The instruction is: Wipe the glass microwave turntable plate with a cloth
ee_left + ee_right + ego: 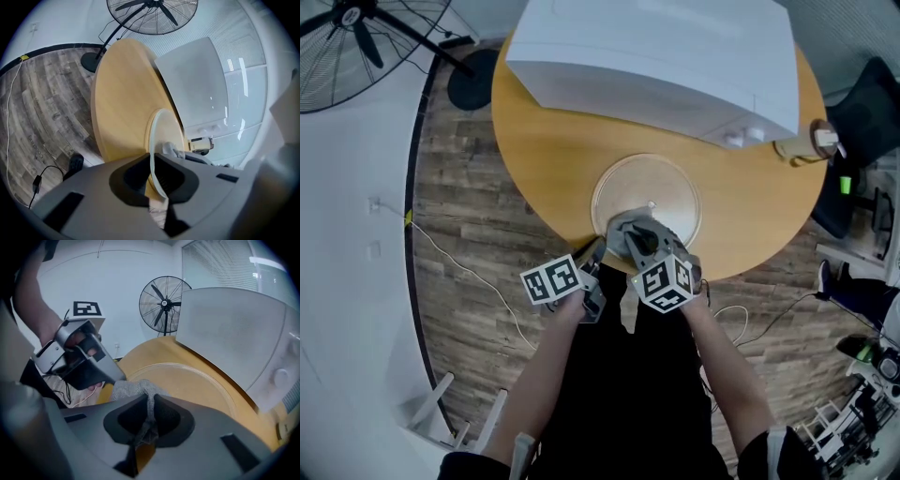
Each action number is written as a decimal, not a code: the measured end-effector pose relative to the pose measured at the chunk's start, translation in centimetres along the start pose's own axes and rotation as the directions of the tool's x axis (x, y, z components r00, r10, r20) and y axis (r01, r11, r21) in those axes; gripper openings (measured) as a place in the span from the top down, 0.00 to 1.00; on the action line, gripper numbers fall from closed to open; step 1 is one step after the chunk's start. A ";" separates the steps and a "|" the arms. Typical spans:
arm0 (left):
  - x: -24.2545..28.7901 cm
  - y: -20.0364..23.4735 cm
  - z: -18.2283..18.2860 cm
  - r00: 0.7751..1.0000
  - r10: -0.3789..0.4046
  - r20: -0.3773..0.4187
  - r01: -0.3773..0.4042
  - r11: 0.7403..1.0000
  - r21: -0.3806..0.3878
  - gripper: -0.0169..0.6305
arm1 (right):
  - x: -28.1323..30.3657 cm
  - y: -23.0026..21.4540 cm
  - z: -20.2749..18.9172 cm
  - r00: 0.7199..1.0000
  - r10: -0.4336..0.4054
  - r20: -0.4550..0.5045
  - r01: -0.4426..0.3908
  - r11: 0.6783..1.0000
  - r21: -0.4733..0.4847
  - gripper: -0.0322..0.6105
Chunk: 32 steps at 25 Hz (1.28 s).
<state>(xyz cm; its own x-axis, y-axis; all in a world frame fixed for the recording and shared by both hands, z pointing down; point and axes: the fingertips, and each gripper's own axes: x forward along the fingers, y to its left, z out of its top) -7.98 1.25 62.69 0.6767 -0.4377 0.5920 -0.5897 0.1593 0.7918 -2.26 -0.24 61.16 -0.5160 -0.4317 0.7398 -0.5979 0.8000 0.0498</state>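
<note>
The round glass turntable plate (661, 187) lies flat on the wooden table (544, 159), near its front edge. My left gripper (600, 251) is shut on the plate's near rim; the left gripper view shows that rim (154, 140) running between the jaws of the left gripper (157, 176). My right gripper (639, 242) is shut on a grey cloth (630, 230), which rests bunched on the near part of the plate. In the right gripper view the cloth (133, 389) bulges out in front of the right gripper (147, 420), with the plate (197, 380) beyond it.
A white microwave (656, 56) fills the back of the table. A small tan object (811, 141) sits at the table's right edge. A black floor fan (356, 37) stands at the far left. Cables (478, 281) run over the wooden floor.
</note>
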 end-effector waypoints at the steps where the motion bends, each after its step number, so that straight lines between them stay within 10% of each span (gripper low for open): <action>1: 0.0 0.0 0.0 1.000 0.000 -0.001 0.000 1.000 0.000 0.94 | -0.6 0.2 -0.7 1.000 0.004 -0.006 -0.004 1.000 -0.013 0.88; 18: 0.1 -0.1 -0.1 1.000 -0.014 -0.010 0.014 1.000 0.005 0.94 | -2.0 -12.3 -3.7 0.960 -0.275 -0.055 0.278 0.958 0.068 0.88; 32: 0.1 -0.1 0.0 1.000 -0.009 0.005 0.009 1.000 -0.009 0.94 | 2.1 -4.1 2.2 0.990 -0.131 0.041 0.134 0.989 -0.068 0.90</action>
<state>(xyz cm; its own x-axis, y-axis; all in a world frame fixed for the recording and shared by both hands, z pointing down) -7.91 1.19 62.69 0.6796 -0.4439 0.5841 -0.5794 0.1636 0.7985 -2.20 -5.36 61.06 -0.4575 -0.5497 0.6989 -0.6188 0.7613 0.1937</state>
